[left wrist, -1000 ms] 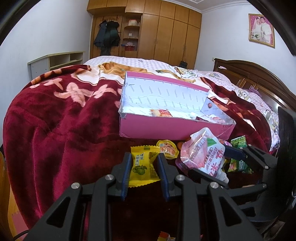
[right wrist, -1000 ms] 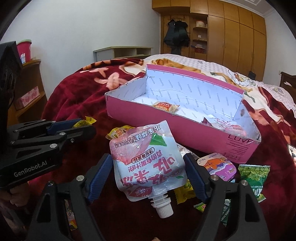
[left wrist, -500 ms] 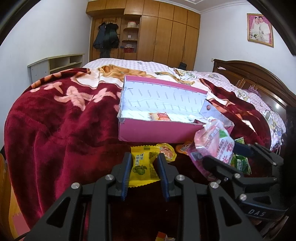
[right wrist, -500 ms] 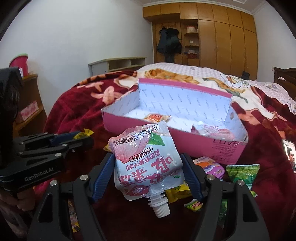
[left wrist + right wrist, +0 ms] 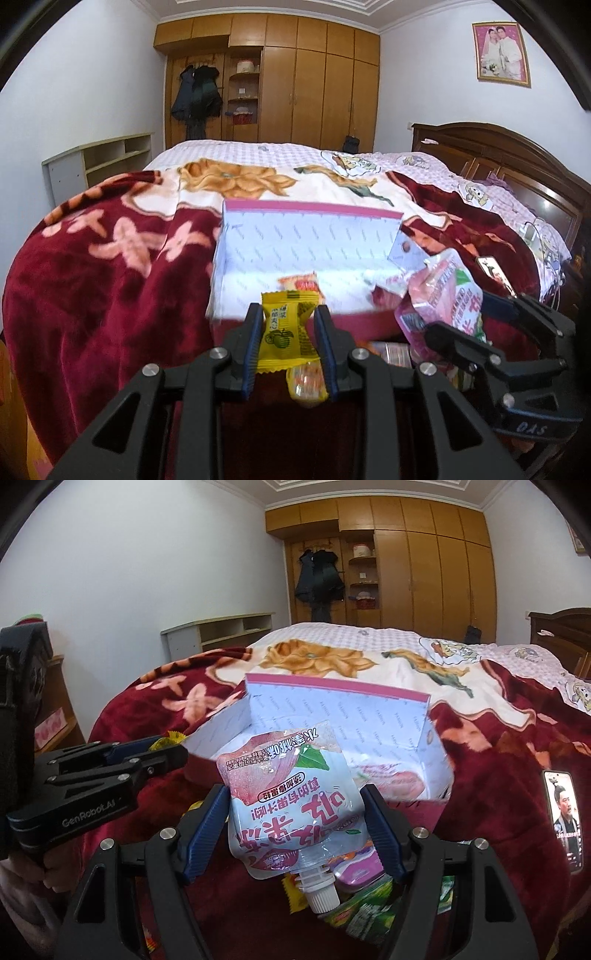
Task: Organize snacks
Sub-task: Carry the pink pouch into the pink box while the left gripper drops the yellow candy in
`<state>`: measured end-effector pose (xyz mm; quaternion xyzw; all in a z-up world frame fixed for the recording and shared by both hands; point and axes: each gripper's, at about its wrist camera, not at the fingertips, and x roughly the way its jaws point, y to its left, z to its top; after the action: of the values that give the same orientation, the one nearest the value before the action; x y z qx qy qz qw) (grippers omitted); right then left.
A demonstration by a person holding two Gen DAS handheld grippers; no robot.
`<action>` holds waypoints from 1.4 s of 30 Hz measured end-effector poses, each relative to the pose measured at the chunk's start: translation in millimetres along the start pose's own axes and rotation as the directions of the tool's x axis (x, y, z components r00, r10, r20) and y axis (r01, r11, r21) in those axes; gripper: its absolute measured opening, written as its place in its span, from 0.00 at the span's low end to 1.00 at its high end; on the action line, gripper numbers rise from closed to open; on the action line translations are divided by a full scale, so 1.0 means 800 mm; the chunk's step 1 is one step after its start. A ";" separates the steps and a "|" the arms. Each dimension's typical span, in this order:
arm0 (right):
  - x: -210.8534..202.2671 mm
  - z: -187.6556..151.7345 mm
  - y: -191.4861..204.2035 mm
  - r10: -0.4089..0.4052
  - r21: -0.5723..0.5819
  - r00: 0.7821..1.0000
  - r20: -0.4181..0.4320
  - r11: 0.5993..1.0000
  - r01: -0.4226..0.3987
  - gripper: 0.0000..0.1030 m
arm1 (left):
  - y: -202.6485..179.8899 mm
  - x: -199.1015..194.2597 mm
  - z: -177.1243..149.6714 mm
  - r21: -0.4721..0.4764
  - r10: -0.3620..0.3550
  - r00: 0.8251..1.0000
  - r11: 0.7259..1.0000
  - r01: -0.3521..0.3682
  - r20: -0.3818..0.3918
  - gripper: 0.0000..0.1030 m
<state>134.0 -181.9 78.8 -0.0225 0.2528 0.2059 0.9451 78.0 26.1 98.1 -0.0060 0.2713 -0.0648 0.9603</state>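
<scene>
A pink box (image 5: 310,236) with a white inside lies open on the red blanket; the box (image 5: 332,705) holds an orange-red packet (image 5: 301,282) and a pink packet (image 5: 391,779). My left gripper (image 5: 288,314) is shut on a yellow candy (image 5: 282,332), held upright just before the box's near wall. My right gripper (image 5: 295,794) is shut on a pink jelly pouch (image 5: 291,801), spout down, in front of the box. In the left wrist view the pouch (image 5: 447,291) and the right gripper (image 5: 476,317) show at the right. The left gripper (image 5: 155,753) sits at the left of the right wrist view.
Loose snacks lie on the blanket under the grippers: green packets (image 5: 369,912), a purple-lidded cup (image 5: 358,871) and a small jelly cup (image 5: 306,384). A phone (image 5: 565,819) rests on the blanket at the right. A wooden headboard (image 5: 517,147) and a low shelf (image 5: 99,158) flank the bed.
Both grippers have risen with their snacks and moved closer to the box. The yellow candy now stands against the box's front wall, and the pouch hangs higher over the loose snacks.
</scene>
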 end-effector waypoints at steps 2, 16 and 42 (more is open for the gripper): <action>0.002 0.004 -0.004 -0.005 0.006 1.000 0.003 1.000 0.005 0.71 | -0.002 0.009 0.009 0.008 0.005 1.000 1.000 -0.005 0.011 0.29; 0.024 0.020 -0.032 -0.033 0.038 0.999 -0.006 0.999 0.033 0.72 | -0.004 0.083 0.044 0.037 0.011 1.000 0.999 -0.011 0.015 0.29; 0.093 0.043 -0.095 -0.115 0.153 0.990 -0.077 0.980 0.126 0.72 | 0.002 0.146 0.026 0.024 0.044 0.993 0.999 -0.042 -0.106 0.42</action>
<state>239.6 -218.1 68.0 0.0302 0.2984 0.1266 0.9455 187.9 12.3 54.8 0.0135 0.3216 -0.0473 0.9456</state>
